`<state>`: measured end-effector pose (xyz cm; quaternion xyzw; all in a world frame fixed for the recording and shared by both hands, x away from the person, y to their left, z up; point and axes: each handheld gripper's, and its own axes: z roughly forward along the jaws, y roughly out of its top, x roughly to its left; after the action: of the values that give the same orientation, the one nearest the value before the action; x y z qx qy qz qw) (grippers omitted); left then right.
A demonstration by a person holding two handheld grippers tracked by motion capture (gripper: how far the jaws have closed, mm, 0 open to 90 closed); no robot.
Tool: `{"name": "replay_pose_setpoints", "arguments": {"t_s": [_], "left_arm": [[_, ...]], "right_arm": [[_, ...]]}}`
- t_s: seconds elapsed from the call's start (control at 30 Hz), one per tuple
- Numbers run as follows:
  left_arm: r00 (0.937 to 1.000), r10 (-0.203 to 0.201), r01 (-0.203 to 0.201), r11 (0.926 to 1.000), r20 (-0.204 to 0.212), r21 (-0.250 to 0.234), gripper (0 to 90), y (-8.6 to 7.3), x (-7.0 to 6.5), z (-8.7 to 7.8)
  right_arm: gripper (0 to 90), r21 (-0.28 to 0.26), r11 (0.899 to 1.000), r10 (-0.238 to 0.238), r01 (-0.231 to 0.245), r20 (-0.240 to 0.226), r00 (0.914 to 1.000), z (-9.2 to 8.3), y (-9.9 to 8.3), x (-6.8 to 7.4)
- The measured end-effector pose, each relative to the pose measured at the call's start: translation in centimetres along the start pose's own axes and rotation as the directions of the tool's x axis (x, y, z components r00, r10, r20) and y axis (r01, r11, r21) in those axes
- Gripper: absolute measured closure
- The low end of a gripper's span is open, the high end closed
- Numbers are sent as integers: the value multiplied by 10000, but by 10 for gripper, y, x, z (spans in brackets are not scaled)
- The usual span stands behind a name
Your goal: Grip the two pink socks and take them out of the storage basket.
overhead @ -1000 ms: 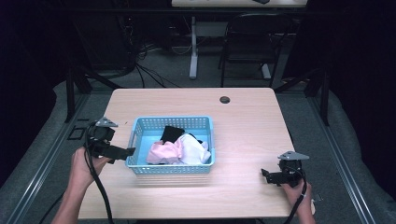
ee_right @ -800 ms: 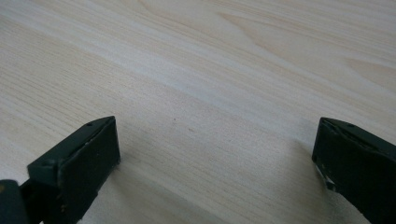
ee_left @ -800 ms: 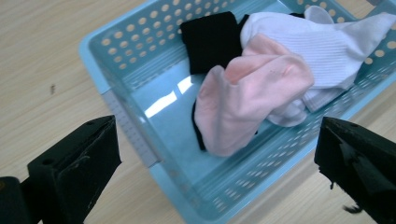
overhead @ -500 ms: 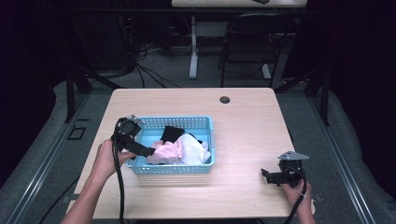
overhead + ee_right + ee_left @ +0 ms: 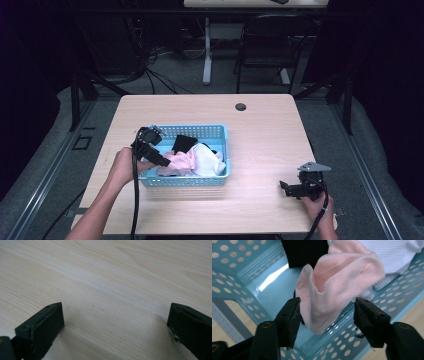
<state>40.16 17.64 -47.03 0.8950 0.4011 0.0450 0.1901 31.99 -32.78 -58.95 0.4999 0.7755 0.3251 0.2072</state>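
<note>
A big wooden table sits in a dark room, and it has a small round hole near its far edge. Behind the table stands a black chair on the grey floor.

On the table, toward the left side, rests a light blue plastic basket with round holes in its walls. Inside it lie three soft things in a heap: a white cloth on the right, a black cloth at the back, and a pink sock at the front left (it is crumpled, with its mouth gaping open).

The person's left hand holds the left gripper and dips it over the basket's left wall, down into the basket. Its two black jaws have just been closing. The pink sock hangs between them. In the left gripper view the left jaw seems to touch the sock's edge, but the right jaw stands a little apart from it, so the sock is not pinched yet. The sock rests on the basket's floor and leans on the white cloth, touching the black cloth too.

The right hand holds the right gripper low over the bare wood at the table's right front part, well apart from the basket. Its jaws are spread wide with nothing between them
</note>
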Motion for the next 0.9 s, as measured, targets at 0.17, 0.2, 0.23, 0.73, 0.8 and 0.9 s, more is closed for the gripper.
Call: {"name": "replay_pose_setpoints", "arguments": {"t_s": [0.17,0.2,0.23,0.73,0.8,0.9], "left_arm": [[9999,48,-43,9994,-134,357,502,6,1,8],[9999,48,-43,9994,-134,357,524,6,1,8],[9999,46,-41,9991,-110,422,524,7,2,9],[9990,350,-325,9957,-265,872,858,19,-4,9],[9989,400,-376,9955,-255,867,857,21,-5,7],[9986,430,-407,9963,-297,753,857,24,-6,0]], "right_arm": [[4,2,10000,-12,12,4,10000,0,0,0],[4,2,10000,-12,12,4,10000,0,0,0],[4,-9,10000,3,-3,-33,10000,0,0,0],[6,-13,10000,-1,1,-44,10000,0,0,0],[6,-16,10000,-2,2,-49,10000,0,0,0],[6,-18,10000,-1,1,-41,10000,0,0,0]]}}
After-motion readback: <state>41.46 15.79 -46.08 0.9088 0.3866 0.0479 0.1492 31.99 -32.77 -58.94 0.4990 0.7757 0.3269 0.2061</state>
